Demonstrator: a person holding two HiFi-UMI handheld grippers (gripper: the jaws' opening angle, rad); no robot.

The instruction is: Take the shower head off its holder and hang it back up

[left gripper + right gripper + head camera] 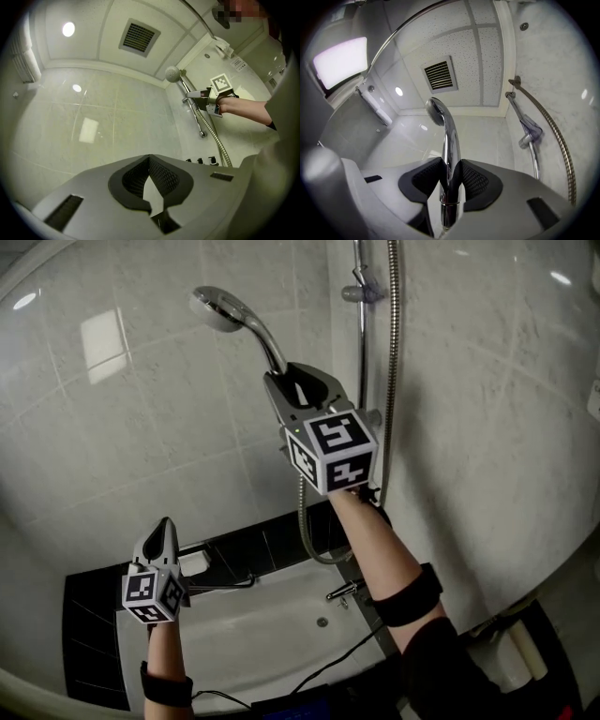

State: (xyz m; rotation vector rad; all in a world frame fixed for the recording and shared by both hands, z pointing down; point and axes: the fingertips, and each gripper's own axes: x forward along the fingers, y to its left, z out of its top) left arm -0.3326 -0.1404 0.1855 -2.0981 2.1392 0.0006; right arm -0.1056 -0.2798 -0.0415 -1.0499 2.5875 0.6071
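Observation:
A chrome shower head (pixel 217 310) is off its holder, and my right gripper (pixel 298 382) is shut on its handle, with the head tilted up to the left. In the right gripper view the handle (pixel 451 154) runs up between the dark pads to the shower head (pixel 436 110). The grey holder (pixel 361 293) sits empty on the vertical rail, up and right of the gripper; it shows as the holder (pixel 530 133) too. The metal hose (pixel 391 381) hangs beside the rail. My left gripper (pixel 164 532) is lower left, shut and holding nothing, as the left gripper (pixel 150 169) view confirms.
A white bathtub (pixel 272 638) lies below, with a tap (pixel 342 592) at its right end and a black tiled ledge (pixel 94 615) at its left. The hose loops down over the tub. Tiled walls close in on both sides. A ceiling vent (pixel 138 36) is overhead.

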